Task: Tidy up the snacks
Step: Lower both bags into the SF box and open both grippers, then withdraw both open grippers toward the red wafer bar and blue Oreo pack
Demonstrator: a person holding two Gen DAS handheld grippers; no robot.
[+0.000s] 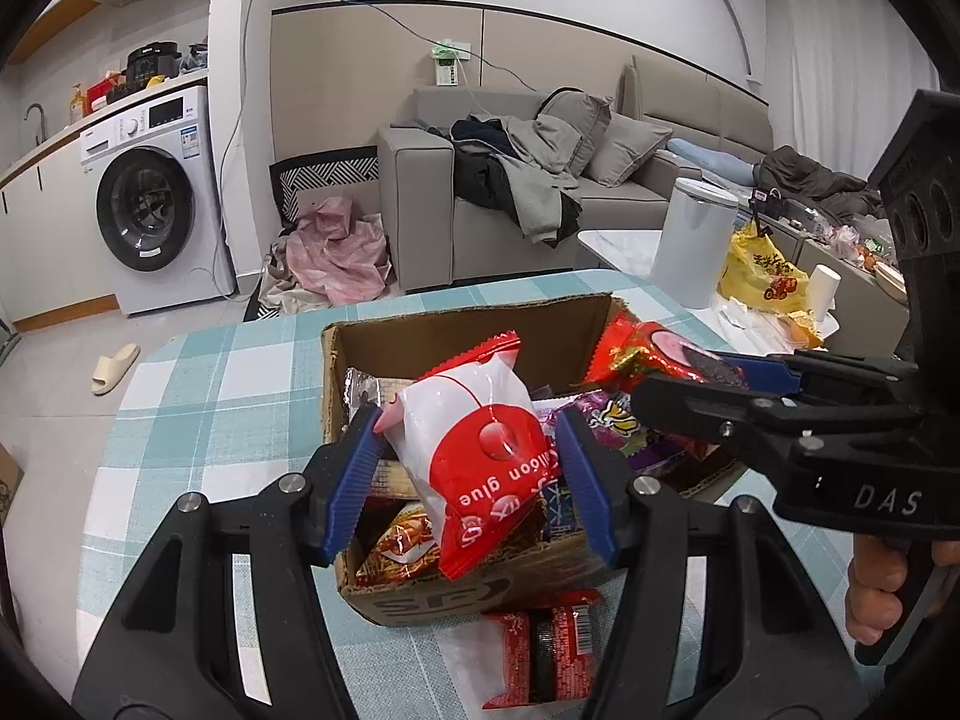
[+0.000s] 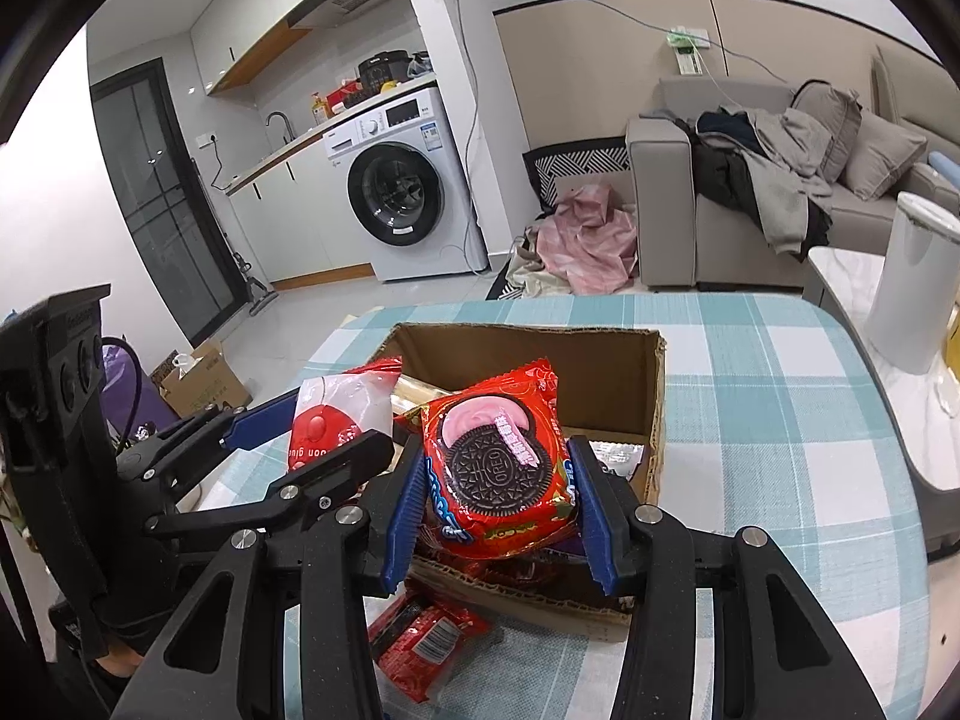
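Note:
An open cardboard box (image 1: 456,336) (image 2: 600,360) holding several snack packets stands on the checked tablecloth. My left gripper (image 1: 471,468) is shut on a white and red "balloon glue" packet (image 1: 474,450) above the box; the packet also shows in the right wrist view (image 2: 336,414). My right gripper (image 2: 495,498) is shut on a red Oreo packet (image 2: 498,462) above the box; the packet also shows in the left wrist view (image 1: 648,354). The two grippers are side by side, close together. A red packet (image 1: 546,642) (image 2: 426,642) lies on the table in front of the box.
The table (image 2: 780,390) has a teal and white checked cloth. A white cylindrical bin (image 1: 696,240) (image 2: 912,282), a yellow bag (image 1: 759,276) and a paper cup (image 1: 823,288) stand to the right. A sofa with clothes (image 1: 528,180) and a washing machine (image 1: 150,204) are beyond.

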